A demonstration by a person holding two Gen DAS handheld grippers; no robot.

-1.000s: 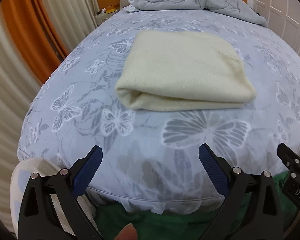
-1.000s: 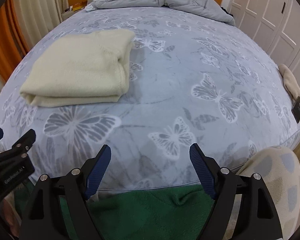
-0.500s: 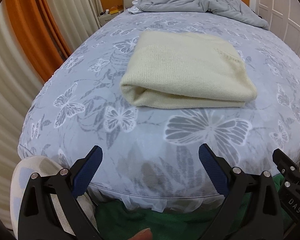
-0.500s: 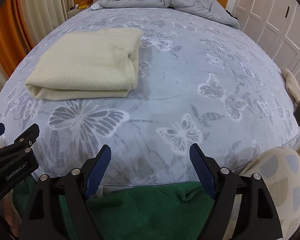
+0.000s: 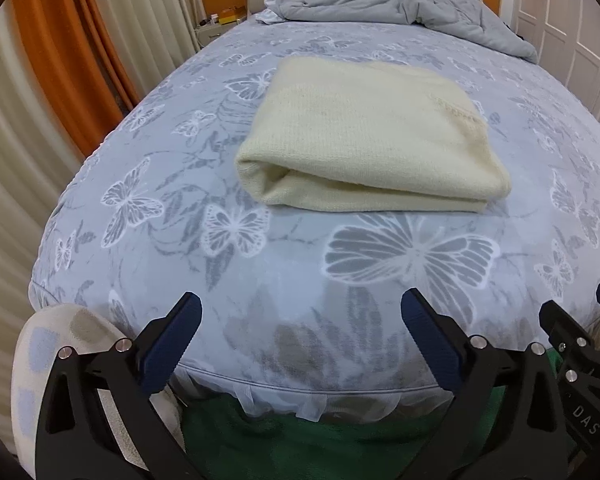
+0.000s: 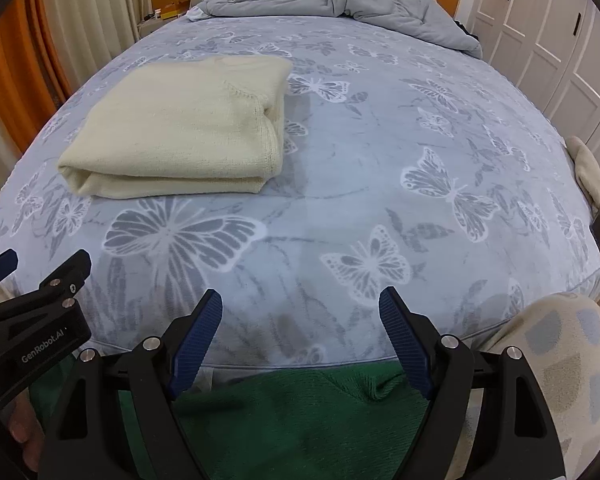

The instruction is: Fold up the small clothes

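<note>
A cream knitted garment [image 5: 372, 136] lies folded into a neat rectangle on the butterfly-print bed [image 5: 260, 264]; it also shows in the right wrist view [image 6: 188, 132], at the left. My left gripper [image 5: 300, 320] is open and empty, hovering over the bed's near edge, well short of the garment. My right gripper [image 6: 300, 312] is open and empty, also over the near edge, to the right of the garment. Each gripper appears at the side of the other's view.
A rumpled grey duvet [image 5: 400, 4] lies at the head of the bed. Orange and cream curtains [image 5: 60, 60] hang on the left, white wardrobe doors [image 6: 548, 40] on the right. A beige cloth [image 6: 592, 176] hangs off the right edge. Green fabric [image 6: 300, 420] lies below.
Both grippers have drawn back and tilted up a little, so the folded garment sits slightly lower in the views. Both stay open and empty.
</note>
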